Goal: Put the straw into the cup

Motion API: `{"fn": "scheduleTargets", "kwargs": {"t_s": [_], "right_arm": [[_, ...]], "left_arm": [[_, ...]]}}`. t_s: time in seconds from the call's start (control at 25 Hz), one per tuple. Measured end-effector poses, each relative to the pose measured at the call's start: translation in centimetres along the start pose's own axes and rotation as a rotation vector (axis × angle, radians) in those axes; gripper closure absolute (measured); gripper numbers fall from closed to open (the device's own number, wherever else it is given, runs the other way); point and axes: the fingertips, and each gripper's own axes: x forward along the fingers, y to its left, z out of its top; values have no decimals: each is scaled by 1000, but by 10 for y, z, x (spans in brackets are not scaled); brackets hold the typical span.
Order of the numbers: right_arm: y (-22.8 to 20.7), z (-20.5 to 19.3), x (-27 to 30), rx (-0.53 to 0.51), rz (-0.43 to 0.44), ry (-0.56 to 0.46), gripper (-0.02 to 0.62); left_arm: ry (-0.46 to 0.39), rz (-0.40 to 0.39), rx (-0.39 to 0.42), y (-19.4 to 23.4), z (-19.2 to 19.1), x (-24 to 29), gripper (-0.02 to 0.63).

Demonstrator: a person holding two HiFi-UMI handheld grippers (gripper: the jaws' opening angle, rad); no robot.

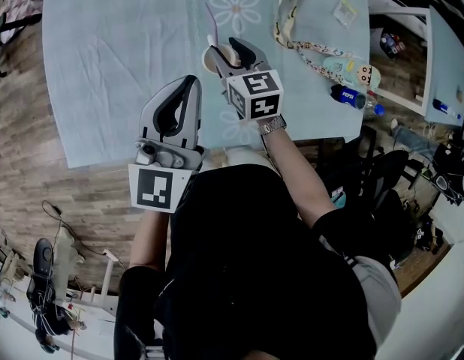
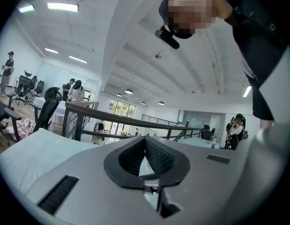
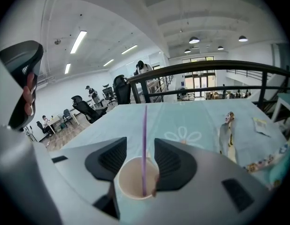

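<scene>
The bench [image 1: 104, 66] fills the upper frame. The left gripper [image 2: 145, 140] lies near level, jaws together and empty. The right gripper [image 3: 136, 149] tilts downward, jaws wide apart around the paper cup [image 3: 128, 182] at upper centre, gripping nothing. The purple straw [image 3: 145, 135] stands upright in the cup, untouched between those jaws.

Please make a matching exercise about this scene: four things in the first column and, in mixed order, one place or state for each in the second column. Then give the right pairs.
Column 1
1. straw
2. cup
3. left hand-held gripper
4. right hand-held gripper

Column 2
A. jaws together, nothing between them
B. purple, stands inside the cup
C. jaws apart, pressing on nothing
D. stands on the light blue tablecloth, top open

Right pairs: 1-B, 2-D, 3-A, 4-C
</scene>
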Motion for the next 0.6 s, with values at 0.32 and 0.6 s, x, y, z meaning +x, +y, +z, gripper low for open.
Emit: {"fn": "scheduleTargets", "kwargs": {"t_s": [0.32, 0.6], "right_arm": [[12, 26, -57, 24, 30, -129, 542], [18, 43, -115, 12, 60, -223, 584]], "left_arm": [[-26, 9, 23, -35, 5, -13, 592], [-51, 24, 35, -68, 6, -27, 592]]}}
